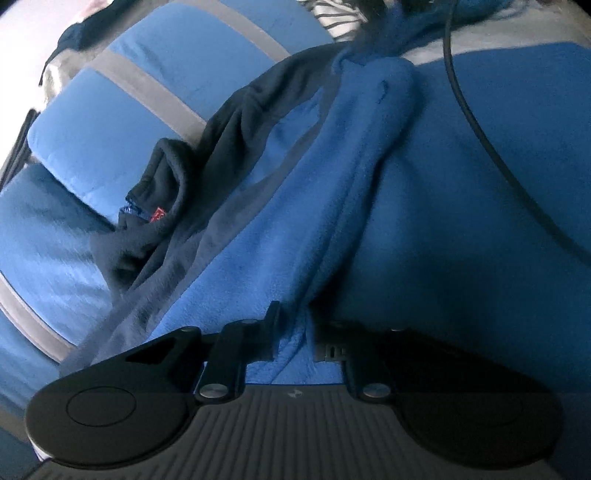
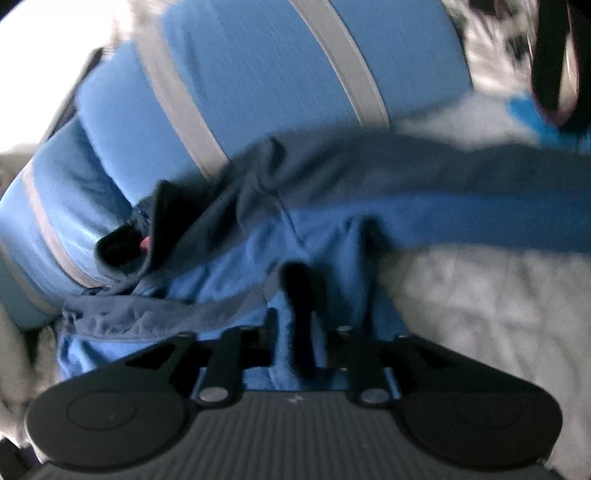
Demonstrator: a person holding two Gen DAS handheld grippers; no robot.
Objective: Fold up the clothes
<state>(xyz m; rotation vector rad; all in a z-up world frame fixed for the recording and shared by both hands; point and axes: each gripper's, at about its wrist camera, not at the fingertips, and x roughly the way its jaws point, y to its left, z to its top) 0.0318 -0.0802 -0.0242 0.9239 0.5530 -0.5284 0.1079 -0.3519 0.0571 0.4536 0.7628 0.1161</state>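
Blue fleece garment (image 1: 369, 221) with navy trim lay spread over a white quilted bed cover (image 2: 480, 314), its navy collar (image 1: 162, 192) bunched up against the edge of a blue cushion with grey stripes (image 1: 110, 122). A small red tag (image 1: 159, 214) showed inside the collar.

Left gripper (image 1: 293, 332) was nearly closed, jaws pinched on a ridge of the blue fleece that ran up and away from the fingertips. Fabric filled the narrow gap between the jaws, pads pressing on it. A black cable (image 1: 476, 122) crossed over the fleece toward the upper right of the left view.

Right gripper (image 2: 303, 339) stood partly apart, a narrow-to-medium gap. A fold of blue fleece sat between the jaws; view was motion-blurred, and the pads did not look clamped on it. From the right view the garment (image 2: 332, 229) stretched across toward the right, a navy band along its far side, collar (image 2: 125, 251) again near the cushion (image 2: 258, 74). Bed cover was bare on the right side, just beside the garment's near hem.

Striped cloth (image 1: 332, 14) was at the far edge, too small to identify.
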